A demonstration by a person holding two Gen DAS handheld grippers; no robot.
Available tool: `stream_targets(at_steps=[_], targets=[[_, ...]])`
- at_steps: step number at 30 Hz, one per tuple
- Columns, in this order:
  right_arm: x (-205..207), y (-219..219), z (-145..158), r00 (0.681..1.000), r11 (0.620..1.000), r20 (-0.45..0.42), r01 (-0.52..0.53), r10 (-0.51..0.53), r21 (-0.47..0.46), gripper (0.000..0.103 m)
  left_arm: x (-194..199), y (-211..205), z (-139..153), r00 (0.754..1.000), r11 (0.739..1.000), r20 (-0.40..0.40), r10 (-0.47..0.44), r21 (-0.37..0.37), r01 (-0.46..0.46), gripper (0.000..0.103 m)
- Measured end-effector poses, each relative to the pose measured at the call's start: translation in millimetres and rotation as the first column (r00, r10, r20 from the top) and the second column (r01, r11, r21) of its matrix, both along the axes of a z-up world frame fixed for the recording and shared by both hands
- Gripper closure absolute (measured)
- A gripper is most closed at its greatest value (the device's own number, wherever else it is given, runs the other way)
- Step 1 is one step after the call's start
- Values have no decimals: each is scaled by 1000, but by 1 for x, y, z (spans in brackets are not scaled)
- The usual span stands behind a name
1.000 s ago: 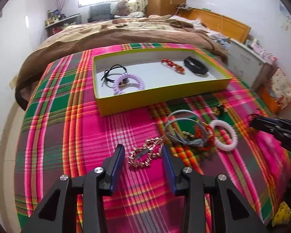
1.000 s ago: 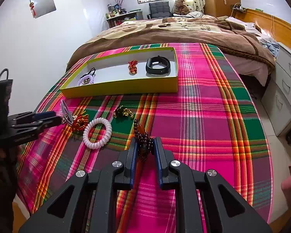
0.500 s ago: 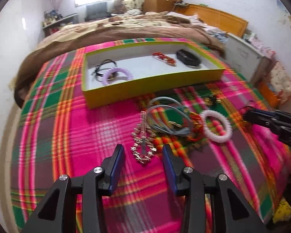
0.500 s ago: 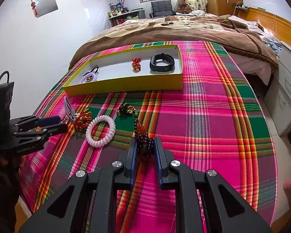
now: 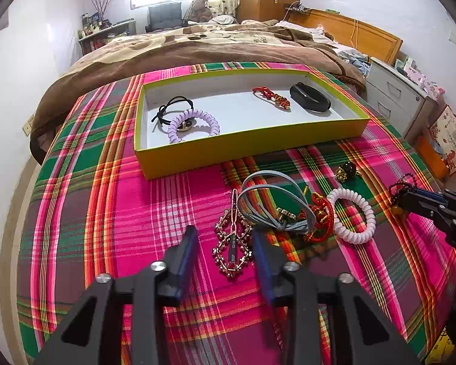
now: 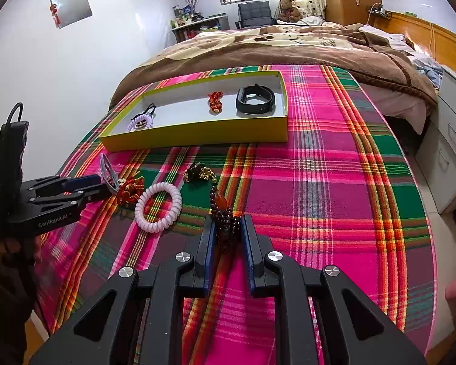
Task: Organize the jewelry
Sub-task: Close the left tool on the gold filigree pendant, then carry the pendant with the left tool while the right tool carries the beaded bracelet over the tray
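Observation:
A gold chain bracelet (image 5: 232, 243) lies on the plaid blanket between the fingers of my left gripper (image 5: 225, 240). Its jaws are closing, and the left pad still stands clear of the chain. My right gripper (image 6: 227, 234) is shut on a dark bead bracelet (image 6: 219, 205), which rests low on the blanket. From the left wrist view that gripper (image 5: 410, 200) sits at the right edge with the beads (image 5: 402, 184) looping out of it. The yellow tray (image 5: 249, 149) further back holds a black hair tie, a purple spiral tie (image 5: 194, 124), a red knot bracelet (image 5: 272, 97) and a black band (image 5: 310, 100).
Loose on the blanket next to the chain are a grey cord loop (image 5: 273, 200), a red cord bracelet (image 5: 319, 216), a white spiral tie (image 5: 352, 216) and a black-and-gold piece (image 5: 346, 172). A brown blanket covers the bed behind; drawers (image 6: 453, 140) stand on the right.
My left gripper has closed in on the gold chain, which now lies between its fingers, and its jaws have narrowed. The right gripper has kept still on the beads.

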State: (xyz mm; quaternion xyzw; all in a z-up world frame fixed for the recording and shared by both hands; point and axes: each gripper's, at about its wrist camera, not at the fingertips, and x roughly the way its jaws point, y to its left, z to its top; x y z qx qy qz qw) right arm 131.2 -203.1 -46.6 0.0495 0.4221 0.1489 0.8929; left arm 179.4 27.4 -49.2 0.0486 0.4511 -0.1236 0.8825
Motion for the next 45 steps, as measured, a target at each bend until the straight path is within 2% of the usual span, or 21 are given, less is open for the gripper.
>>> stream_targets(at_steps=[1, 4, 20, 35, 45], targets=[[0, 0, 0, 1000, 1000, -1, 0, 0, 1, 86, 0, 0, 0, 1000, 1000, 0, 0, 1, 0, 78], [0, -1, 0, 1000, 1000, -1, 1, -1, 5, 86, 0, 2, 1, 1000, 1000, -2, 2, -7, -2, 79], [-2, -3, 3, 1000, 1000, 6, 3, -3, 18, 86, -13, 7, 11, 1000, 999, 19, 24, -34, -24, 79], [-5, -3, 22, 999, 999, 50, 8, -10, 33, 86, -21, 25, 45, 994, 995, 95, 59, -80, -51, 79], [14, 7, 44, 996, 999, 90, -7, 3, 43, 86, 0, 27, 73, 988, 994, 144, 49, -101, -34, 79]])
